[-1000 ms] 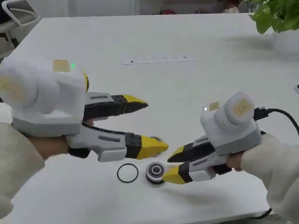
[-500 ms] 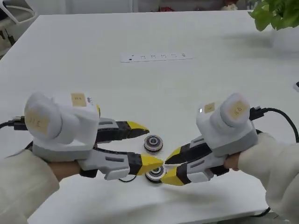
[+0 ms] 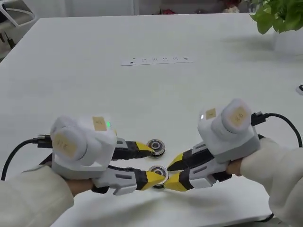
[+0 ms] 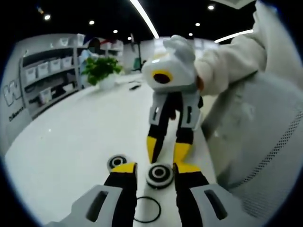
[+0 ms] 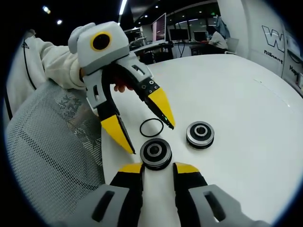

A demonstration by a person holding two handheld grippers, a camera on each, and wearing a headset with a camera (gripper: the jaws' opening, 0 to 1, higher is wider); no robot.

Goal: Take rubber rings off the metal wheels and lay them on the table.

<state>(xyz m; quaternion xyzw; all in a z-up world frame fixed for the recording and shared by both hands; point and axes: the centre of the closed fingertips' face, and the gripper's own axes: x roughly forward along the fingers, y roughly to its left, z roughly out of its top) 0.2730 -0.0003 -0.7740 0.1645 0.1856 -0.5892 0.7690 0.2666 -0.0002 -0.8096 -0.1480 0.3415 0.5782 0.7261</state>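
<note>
Nearest you, at the front edge of the worktop (image 3: pixel 213 80), you are holding both tools tip to tip.

Left tool (image 4: pixel 156 168): you are keeping its jaws wide, straddling the near metal wheel (image 5: pixel 155 153) with one yellow tip on each side. Contact is too close to call.

Right tool (image 5: pixel 158 169): its jaws are standing narrower and gripping nothing. The tips are sitting just short of the same wheel, on the side opposite the left tool.

That wheel is lying flat on the worktop, showing a dark band around its rim.

A loose rubber ring (image 5: pixel 151 127) is lying flat just beside it, below the left tool's jaws and apart from both wheels.

A second metal wheel (image 3: pixel 155 145) is lying flat a little farther out, just beside the left tool's far jaw tip; touching or not, I cannot tell.

A black cable (image 3: pixel 281 118) is trailing from the right tool.

Farther across, a white power strip (image 3: pixel 157 60) is lying on the worktop.

At the far right corner, a leafy green plant (image 3: pixel 279 16) is standing.
</note>
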